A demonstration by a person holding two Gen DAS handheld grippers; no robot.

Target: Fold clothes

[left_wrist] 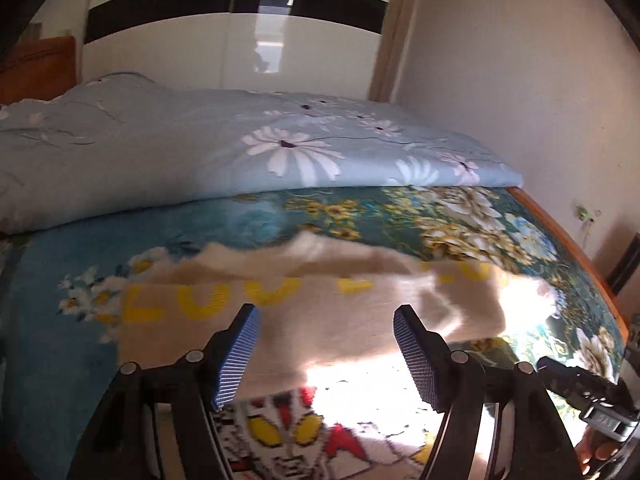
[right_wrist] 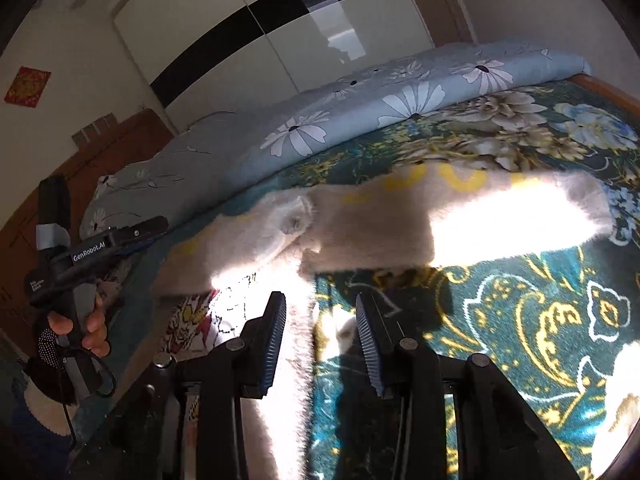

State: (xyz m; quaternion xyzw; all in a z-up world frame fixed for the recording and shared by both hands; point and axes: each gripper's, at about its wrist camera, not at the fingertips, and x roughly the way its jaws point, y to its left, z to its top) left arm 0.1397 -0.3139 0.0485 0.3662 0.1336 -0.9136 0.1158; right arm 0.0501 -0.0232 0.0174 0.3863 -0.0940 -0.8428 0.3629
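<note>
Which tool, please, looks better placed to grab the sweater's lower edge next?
Probably the right tool: its open jaws already straddle the sweater edge, while the left tool hangs open above the middle.

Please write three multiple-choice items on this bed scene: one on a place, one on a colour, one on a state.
1. Where does the folded daisy-print quilt lie?
A. on the floor
B. on the bed beyond the cream sweater
C. on top of the sweater

2. What colour are the letters on the sweater?
A. yellow
B. green
C. black

3. How do the left gripper and right gripper stand?
A. both shut on the sweater
B. one open, one shut
C. both open, holding nothing

Key: B, the quilt sits farther back on the teal floral bedspread; A, yellow letters run across the cream fabric; C, both pairs of blue pads are spread apart with nothing pinched between them.
</note>
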